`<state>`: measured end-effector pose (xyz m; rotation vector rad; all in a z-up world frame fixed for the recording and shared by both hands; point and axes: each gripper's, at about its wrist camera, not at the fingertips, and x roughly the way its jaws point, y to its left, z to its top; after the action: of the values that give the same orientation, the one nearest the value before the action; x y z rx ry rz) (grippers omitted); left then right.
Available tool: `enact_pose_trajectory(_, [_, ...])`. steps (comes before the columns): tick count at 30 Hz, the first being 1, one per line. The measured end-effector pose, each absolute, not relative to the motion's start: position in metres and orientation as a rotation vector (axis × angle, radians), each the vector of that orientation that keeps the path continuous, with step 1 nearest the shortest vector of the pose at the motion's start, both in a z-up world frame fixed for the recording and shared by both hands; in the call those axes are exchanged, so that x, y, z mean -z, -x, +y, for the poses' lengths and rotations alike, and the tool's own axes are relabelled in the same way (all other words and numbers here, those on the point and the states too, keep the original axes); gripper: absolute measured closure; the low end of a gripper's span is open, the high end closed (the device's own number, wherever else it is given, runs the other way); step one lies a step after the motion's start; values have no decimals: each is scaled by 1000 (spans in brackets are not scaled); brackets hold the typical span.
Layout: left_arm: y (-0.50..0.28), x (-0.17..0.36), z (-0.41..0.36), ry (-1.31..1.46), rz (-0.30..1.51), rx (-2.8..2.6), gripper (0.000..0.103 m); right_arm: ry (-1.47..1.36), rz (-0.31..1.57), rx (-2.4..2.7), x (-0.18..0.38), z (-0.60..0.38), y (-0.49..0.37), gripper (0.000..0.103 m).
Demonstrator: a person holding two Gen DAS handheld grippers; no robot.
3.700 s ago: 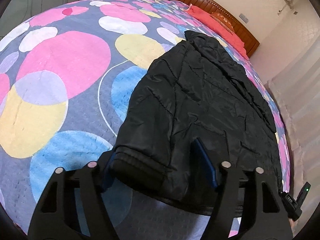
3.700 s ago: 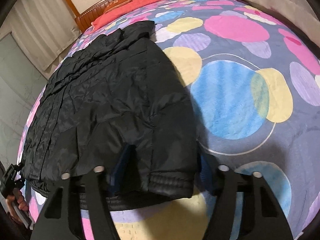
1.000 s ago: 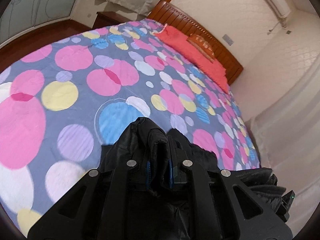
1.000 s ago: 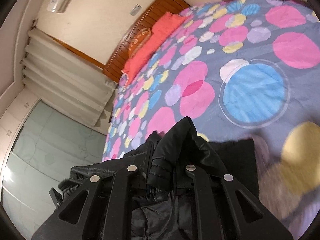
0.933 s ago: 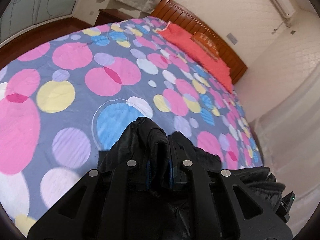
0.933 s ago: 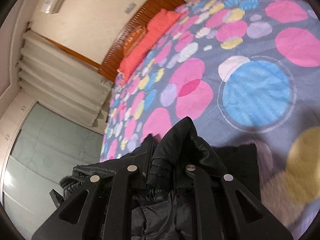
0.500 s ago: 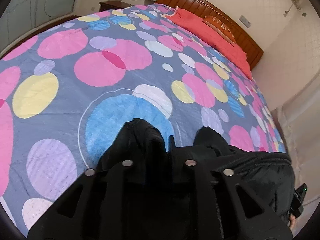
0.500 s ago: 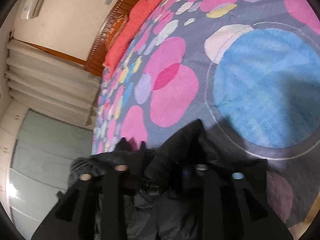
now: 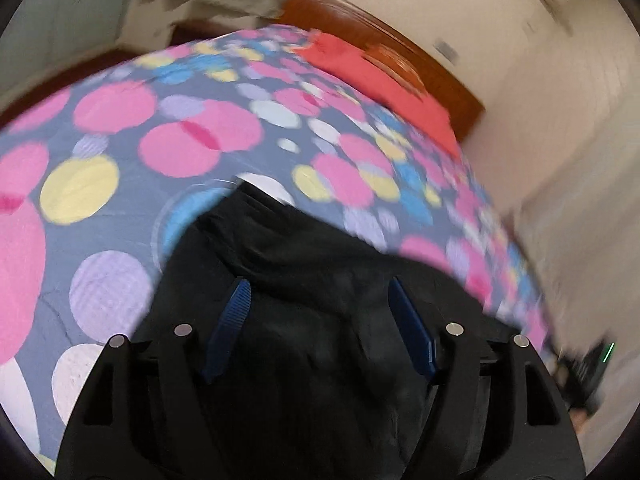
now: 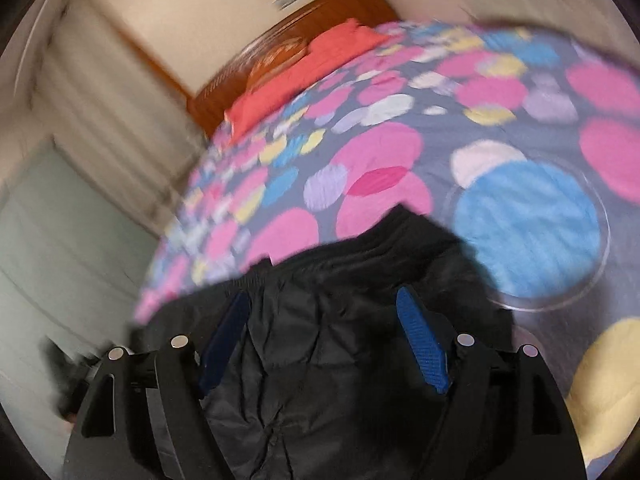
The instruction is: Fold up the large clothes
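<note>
A black puffer jacket (image 9: 320,288) lies folded over itself on the spotted bedspread (image 9: 120,160). My left gripper (image 9: 316,308) is open just above the jacket's near part, its blue pads (image 9: 232,320) spread wide and holding nothing. In the right wrist view the same jacket (image 10: 360,320) lies under my right gripper (image 10: 324,320), which is also open, its blue pads (image 10: 420,340) apart and empty. Both views are blurred by motion.
The bedspread (image 10: 520,208) stretches ahead to red pillows (image 9: 380,84) and a wooden headboard (image 9: 400,52). Curtains (image 10: 100,120) hang beside the bed. The other gripper shows at the far right edge (image 9: 588,364).
Both grippers have opened and let go of the jacket's hem. The jacket now lies folded on the bed. Both cameras have pulled back and tilted up.
</note>
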<state>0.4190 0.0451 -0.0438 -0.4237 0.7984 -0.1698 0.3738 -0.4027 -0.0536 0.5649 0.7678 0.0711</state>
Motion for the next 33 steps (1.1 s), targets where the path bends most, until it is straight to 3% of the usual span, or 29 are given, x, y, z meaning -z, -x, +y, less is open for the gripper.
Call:
enact_pose_trajectory(11, [-468,86,-16,197,848,68,32,-106,846,21,86,-316,-436,28])
enact_pose_trajectory(17, [-483,107,-26,127,880,29,25,-102,920,36,116,-317,-450,25])
enact_pose_trajectory(33, [-492,130,-40,63,846,-15,24,-74,920,77,134,-309,-460,21])
